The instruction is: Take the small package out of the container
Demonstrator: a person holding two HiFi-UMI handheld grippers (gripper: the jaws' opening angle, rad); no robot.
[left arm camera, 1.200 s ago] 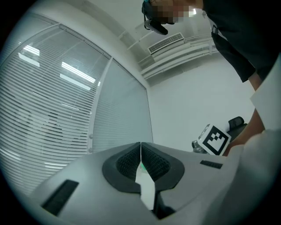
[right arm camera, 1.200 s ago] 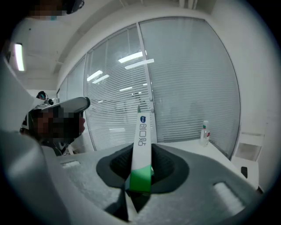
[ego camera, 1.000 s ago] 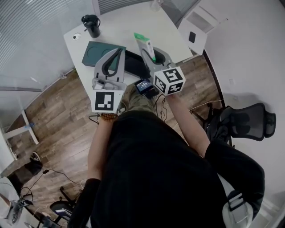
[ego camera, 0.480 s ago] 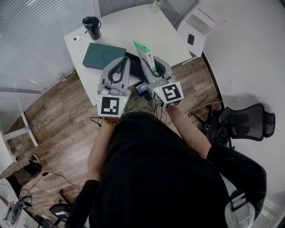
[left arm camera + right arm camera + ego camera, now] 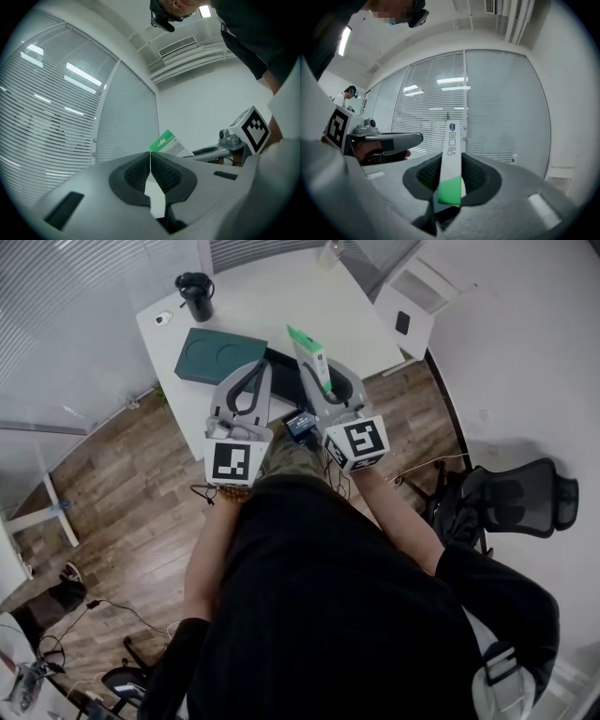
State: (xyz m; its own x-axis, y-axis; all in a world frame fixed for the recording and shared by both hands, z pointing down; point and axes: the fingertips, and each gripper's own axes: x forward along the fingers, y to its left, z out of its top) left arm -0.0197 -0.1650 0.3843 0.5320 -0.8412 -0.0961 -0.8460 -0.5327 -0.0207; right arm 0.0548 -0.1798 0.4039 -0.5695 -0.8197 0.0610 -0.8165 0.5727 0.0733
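The small package [image 5: 310,356], a flat white pack with a green end, stands upright between the jaws of my right gripper [image 5: 323,381], which is shut on it. In the right gripper view the small package [image 5: 451,159] sits edge-on between the pads, right gripper [image 5: 450,176]. My left gripper [image 5: 251,369] is held up beside it, shut with nothing in it; its pads [image 5: 140,171] meet, left gripper [image 5: 150,159]. The small package [image 5: 169,143] shows behind them. A dark green flat box [image 5: 217,354] lies on the white table [image 5: 272,296], below and beyond both grippers.
A black mug [image 5: 194,294] stands at the table's far left. A black object [image 5: 281,371] lies on the table beside the green box. A small dark device [image 5: 302,423] hangs between the grippers. A white cabinet [image 5: 412,296] and an office chair [image 5: 511,498] stand to the right.
Both grippers have drawn back toward the person, the left one shifting right toward the other. The package stays gripped in the right gripper. Little moved in the last half second.
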